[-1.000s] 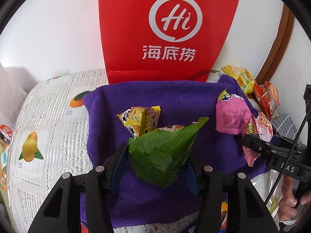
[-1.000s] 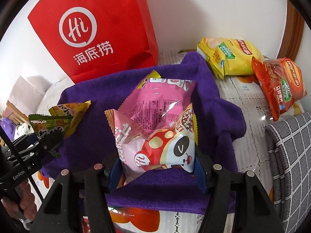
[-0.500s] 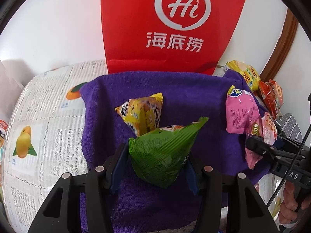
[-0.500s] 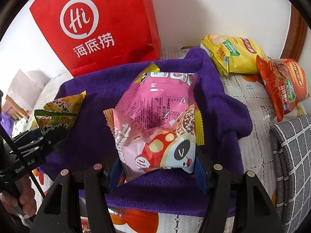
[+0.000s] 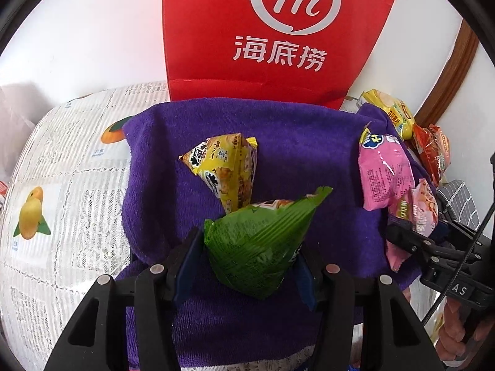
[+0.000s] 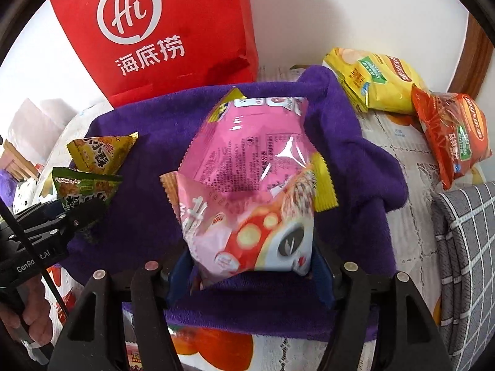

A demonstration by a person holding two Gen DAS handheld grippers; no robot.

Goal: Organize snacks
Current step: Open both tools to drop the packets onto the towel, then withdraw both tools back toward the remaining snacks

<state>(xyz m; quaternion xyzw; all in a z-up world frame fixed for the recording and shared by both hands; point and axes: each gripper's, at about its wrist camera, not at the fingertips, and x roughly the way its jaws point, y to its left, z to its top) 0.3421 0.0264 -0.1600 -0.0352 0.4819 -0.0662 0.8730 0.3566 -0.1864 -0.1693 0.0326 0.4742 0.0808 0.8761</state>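
My left gripper [image 5: 247, 247] is shut on a green triangular snack pack [image 5: 260, 241] just above the purple towel [image 5: 294, 142]. A yellow triangular pack [image 5: 225, 167] lies on the towel right behind it. In the right wrist view, a pink mushroom-print snack pack [image 6: 247, 232] lies on the towel [image 6: 139, 216] between the jaws of my right gripper [image 6: 252, 262]. Those jaws are opening, and the pads stand a little off its sides. A larger pink pack [image 6: 253, 142] lies under and behind it.
A red paper bag [image 5: 278, 31] stands against the wall behind the towel. A yellow chip bag [image 6: 374, 80] and an orange one [image 6: 451, 136] lie on the fruit-print tablecloth [image 5: 62, 160] at the right. A grey checked cloth [image 6: 464, 247] is at the near right.
The right gripper's jaws have spread slightly away from the mushroom-print pack. The left gripper keeps its hold on the green pack; both views have barely shifted.
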